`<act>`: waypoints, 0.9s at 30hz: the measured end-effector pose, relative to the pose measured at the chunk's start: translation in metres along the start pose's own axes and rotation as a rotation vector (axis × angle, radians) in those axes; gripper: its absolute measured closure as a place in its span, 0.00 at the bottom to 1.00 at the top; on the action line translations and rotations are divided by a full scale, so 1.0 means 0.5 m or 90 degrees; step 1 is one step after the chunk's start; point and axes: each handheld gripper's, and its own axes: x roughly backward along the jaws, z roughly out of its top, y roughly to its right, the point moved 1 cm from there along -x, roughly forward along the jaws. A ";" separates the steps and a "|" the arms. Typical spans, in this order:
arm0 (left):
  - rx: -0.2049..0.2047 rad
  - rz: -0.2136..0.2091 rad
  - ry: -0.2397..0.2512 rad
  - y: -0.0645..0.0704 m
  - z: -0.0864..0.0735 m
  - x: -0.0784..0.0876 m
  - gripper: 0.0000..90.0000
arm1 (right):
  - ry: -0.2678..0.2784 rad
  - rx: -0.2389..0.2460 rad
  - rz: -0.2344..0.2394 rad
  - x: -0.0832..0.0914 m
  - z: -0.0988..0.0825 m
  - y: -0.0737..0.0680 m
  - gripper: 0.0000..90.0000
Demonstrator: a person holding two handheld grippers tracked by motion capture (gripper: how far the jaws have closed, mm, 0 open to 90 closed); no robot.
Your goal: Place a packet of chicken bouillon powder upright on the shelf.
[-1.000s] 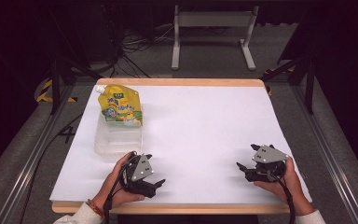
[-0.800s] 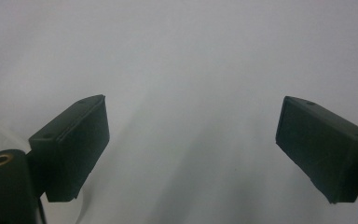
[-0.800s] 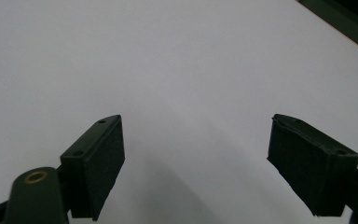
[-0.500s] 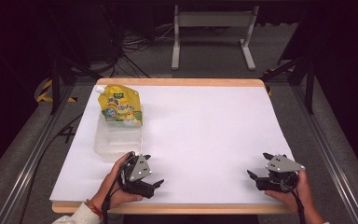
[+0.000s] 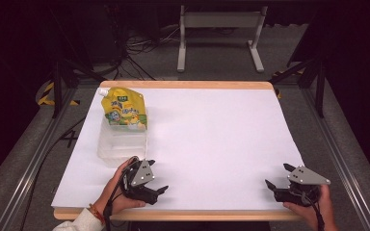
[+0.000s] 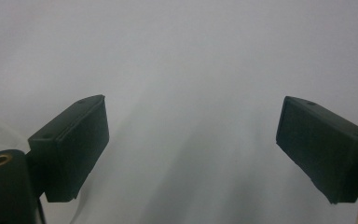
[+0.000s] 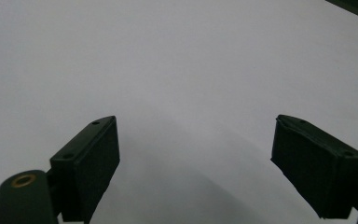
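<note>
I hold my left hand-held gripper (image 5: pixel 160 191) low at the near edge of the bench (image 5: pixel 212 144), its jaws spread wide with nothing between them; my right hand-held gripper (image 5: pixel 275 185) rests at the near right corner, jaws equally wide and empty. The yellow pouch (image 5: pixel 123 109) stands upright at the far end of the clear plastic container (image 5: pixel 120 144), on the left side of the bench, just beyond my left hand. I judge the reach for the pouch falls to the left side. To do it well I would lift over the container's near wall, come at the pouch's flat faces square-on, and close on its upper body below the white spout (image 5: pixel 103 91), so the soft sides do not buckle or slip.
</note>
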 end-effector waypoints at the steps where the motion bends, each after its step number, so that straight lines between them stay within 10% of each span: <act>1: -0.003 -0.003 -0.002 0.002 0.000 -0.002 0.11 | 0.003 -0.003 0.001 0.001 0.000 0.000 0.17; 27: 0.003 -0.005 -0.008 0.002 -0.005 -0.004 0.11 | -0.001 0.010 0.006 -0.012 0.006 -0.012 0.17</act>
